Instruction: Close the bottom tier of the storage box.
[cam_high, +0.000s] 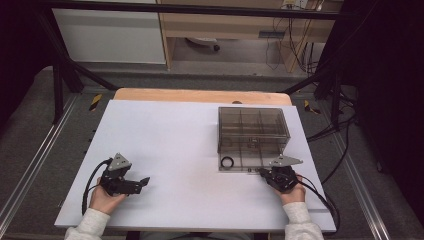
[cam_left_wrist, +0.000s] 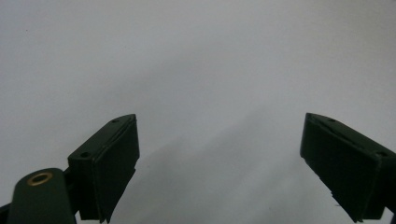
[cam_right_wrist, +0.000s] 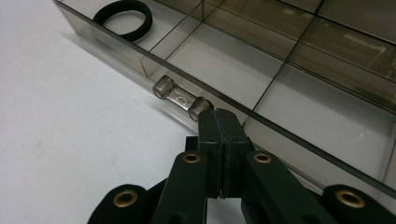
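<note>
Grippers number 2, 1 in each hand of the person at the table. The left gripper (cam_high: 143, 181) lies low on the white board (cam_high: 165, 150) at the near left, well apart from everything else; in the left gripper view (cam_left_wrist: 219, 154) its 2 black jaws stand wide apart with nothing between them, only bare white surface ahead. The right gripper (cam_high: 263, 173) sits at the near right, just at the front edge of the pulled-out drawer (cam_high: 245, 164). In the right gripper view (cam_right_wrist: 218, 122) its 2 jaws are pressed flat together, pad against pad, and their tips touch or nearly touch the right end of the drawer's clear handle (cam_right_wrist: 181, 98), a short transparent bar fixed to the front wall; whether they pinch anything there I cannot tell.

There is 1 smoky transparent storage box (cam_high: 253, 129), standing at the far right of the board, with its lowest drawer drawn out toward the person. Dividers split the drawer into compartments; the right gripper view shows at least 3 along the front row. 1 black ring (cam_right_wrist: 123, 18) lies flat in the front compartment at the drawer's left end, seen in the high view (cam_high: 227, 162) as a small dark circle left of the right gripper. The other compartments in view look bare. 1 cable (cam_high: 90, 187) trails from the left gripper, 1 from the right.
</note>
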